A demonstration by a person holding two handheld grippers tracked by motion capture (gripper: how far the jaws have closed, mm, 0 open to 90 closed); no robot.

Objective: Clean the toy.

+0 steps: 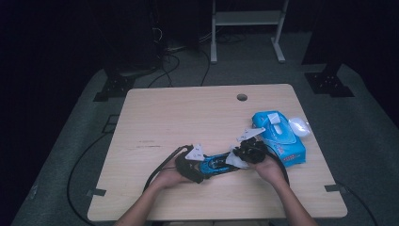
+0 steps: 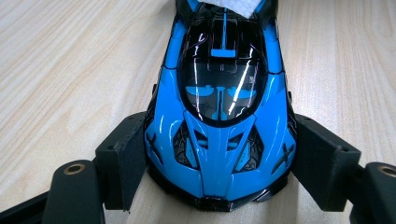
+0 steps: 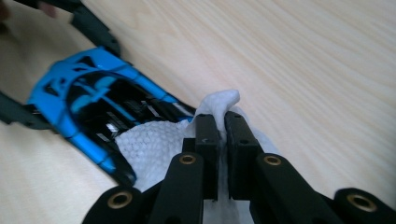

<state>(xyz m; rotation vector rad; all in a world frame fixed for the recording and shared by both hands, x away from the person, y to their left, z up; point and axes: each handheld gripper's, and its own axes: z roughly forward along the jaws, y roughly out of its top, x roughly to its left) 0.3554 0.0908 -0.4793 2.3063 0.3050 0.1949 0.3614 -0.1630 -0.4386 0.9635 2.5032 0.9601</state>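
Observation:
A blue and black toy car [image 1: 217, 163] lies on the wooden table [image 1: 188, 113] near its front edge. My left gripper [image 1: 191, 165] is shut on the car's front end, and in the left gripper view its pads press both sides of the car [image 2: 219, 121]. My right gripper [image 1: 249, 151] is shut on a white wipe [image 3: 159, 144], which lies on the rear of the car [image 3: 88, 107]. The wipe [image 1: 235, 160] also shows in the high view, and its edge [image 2: 233, 5] peeks in at the top of the left gripper view.
A blue pack of wipes [image 1: 278, 136] with its white lid open lies at the right of the table, a crumpled clear wrapper [image 1: 299, 126] beside it. A cable hole [image 1: 242, 97] sits near the far edge. Cables trail off the table's front left.

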